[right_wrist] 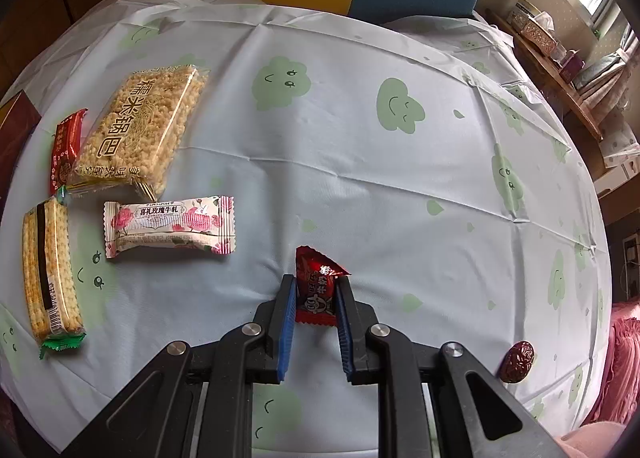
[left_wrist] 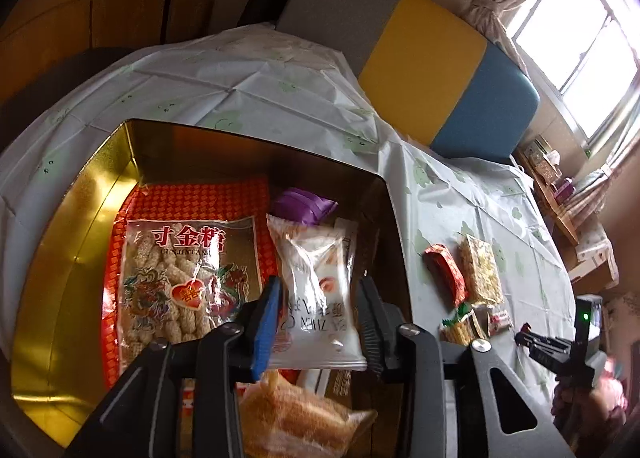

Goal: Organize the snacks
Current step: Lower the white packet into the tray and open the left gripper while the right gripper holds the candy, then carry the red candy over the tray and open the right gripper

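The left gripper (left_wrist: pixel 320 290) hangs over the gold tin (left_wrist: pixel 76 258), its two fingers clamped on a white snack packet (left_wrist: pixel 316 298) that sits between the pads, lifted above the tin's contents. Just left of its blue-padded finger lies a big clear bag of sesame sticks (left_wrist: pixel 176 282) on the red lining of the tin. Straight ahead of the fingertips, near the tin's far wall, rests a small purple packet (left_wrist: pixel 304 206). Below the held packet, close to the gripper body, sits an orange-brown pastry bag (left_wrist: pixel 296 422). To the right of this gripper, outside the tin, several snacks lie on the pale tablecloth (left_wrist: pixel 460 194), and the other gripper shows at the far right edge.

The right gripper (right_wrist: pixel 316 290) is down at the tablecloth (right_wrist: pixel 360 138) with its fingers closed on a small red candy (right_wrist: pixel 318 290); the wrapper's twisted end sticks out ahead of the fingertips. Whether the candy rests on the cloth or is just off it is hard to tell from this angle. Ahead and to the left of the gripper lies a pink rose-print bar (right_wrist: pixel 168 228). Farther left is a long cracker pack (right_wrist: pixel 50 278), and beyond those a puffed rice cake (right_wrist: pixel 140 126) with a slim red packet (right_wrist: pixel 66 146) touching its left side. Off to the right, beside the gripper's arm, a dried red date (right_wrist: pixel 518 361) lies alone.
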`<state>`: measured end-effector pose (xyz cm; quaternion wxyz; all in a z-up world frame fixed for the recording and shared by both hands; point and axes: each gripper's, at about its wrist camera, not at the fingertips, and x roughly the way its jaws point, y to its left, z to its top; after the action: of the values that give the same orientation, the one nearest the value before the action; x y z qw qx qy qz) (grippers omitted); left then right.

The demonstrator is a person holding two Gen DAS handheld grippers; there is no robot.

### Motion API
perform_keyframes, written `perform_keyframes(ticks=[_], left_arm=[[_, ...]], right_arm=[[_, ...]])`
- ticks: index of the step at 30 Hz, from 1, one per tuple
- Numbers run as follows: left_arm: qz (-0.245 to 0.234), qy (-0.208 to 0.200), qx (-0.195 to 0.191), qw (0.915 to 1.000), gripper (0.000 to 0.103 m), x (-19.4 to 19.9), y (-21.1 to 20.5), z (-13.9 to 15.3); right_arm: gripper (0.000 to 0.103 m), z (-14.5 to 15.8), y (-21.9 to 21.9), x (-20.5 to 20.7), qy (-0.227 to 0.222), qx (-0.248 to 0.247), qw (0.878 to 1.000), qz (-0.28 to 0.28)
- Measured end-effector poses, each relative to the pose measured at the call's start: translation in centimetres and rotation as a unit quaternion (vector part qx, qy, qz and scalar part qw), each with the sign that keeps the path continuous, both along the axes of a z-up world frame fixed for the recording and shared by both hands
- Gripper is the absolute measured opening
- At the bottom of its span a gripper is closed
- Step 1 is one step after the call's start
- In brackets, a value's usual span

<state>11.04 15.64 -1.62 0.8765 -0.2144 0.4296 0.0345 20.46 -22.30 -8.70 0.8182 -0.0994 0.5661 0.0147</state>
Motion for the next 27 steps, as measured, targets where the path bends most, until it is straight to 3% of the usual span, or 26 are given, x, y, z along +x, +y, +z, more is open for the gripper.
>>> perform_keyframes(ticks=[7,14,18,21,27], left_arm=[[0.011,0.019,0.025,0.9994,0.045,-0.2,-0.1,-1.4],[0.014,0.019,0.094,0.9953,0.046,-3.1,-1.1,-1.5],[0.014,0.004,0.148,0.9888,0.047,-4.9,-2.4,-0.8],[0.005,0.000,0.166,0.9861,0.055,-6.0,-3.0,-0.5],[-0.001,0.006,0.175,0.9846,0.057,-7.0,-3.4,-0.4]], right_arm=[[0.019,0.0,0.0,0.0,0.000,-0.002,1.000,0.004],[0.019,0.0,0.2,-0.2,-0.002,-0.009,1.000,0.009],[0.019,0.1,0.3,-0.3,-0.002,-0.011,1.000,0.010],[0.019,0.3,0.5,-0.4,-0.004,-0.016,1.000,0.013],[0.019,0.4,0.9,-1.0,-0.006,-0.022,1.000,0.016]])
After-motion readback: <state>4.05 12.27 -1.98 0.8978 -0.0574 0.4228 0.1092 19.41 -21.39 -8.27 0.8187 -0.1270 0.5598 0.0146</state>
